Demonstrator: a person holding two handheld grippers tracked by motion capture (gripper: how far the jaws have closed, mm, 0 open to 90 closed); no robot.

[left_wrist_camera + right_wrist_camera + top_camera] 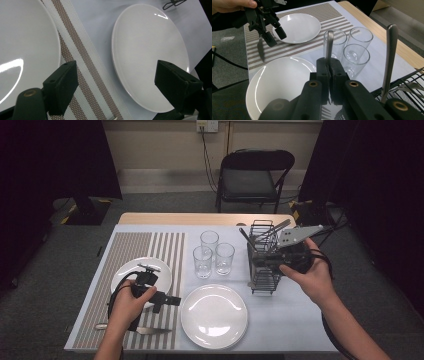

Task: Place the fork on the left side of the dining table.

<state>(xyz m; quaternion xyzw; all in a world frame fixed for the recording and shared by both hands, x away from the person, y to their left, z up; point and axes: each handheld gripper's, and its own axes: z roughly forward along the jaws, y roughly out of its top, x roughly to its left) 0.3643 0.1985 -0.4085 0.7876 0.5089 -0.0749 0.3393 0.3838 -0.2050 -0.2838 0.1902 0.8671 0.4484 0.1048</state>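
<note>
My right gripper [329, 63] is shut on the handle of a metal utensil [329, 45], which sticks up between the pads. In the high view the right gripper [262, 261] sits at the black wire cutlery rack [264, 282] on the table's right side. The utensil's head is hidden. My left gripper [167, 300] hovers low between two white plates, its jaws wide apart and holding nothing. The left gripper view shows the left gripper [115, 75] over the striped mat [82, 75], with the near plate [147, 52] to its right.
Three empty glasses [212, 254] stand mid-table, left of the rack. A second plate [127, 270] lies on the striped mat, and a knife [150, 330] rests near its front edge. More utensil handles [390, 57] stand in the rack. A folding chair [252, 177] stands beyond the table.
</note>
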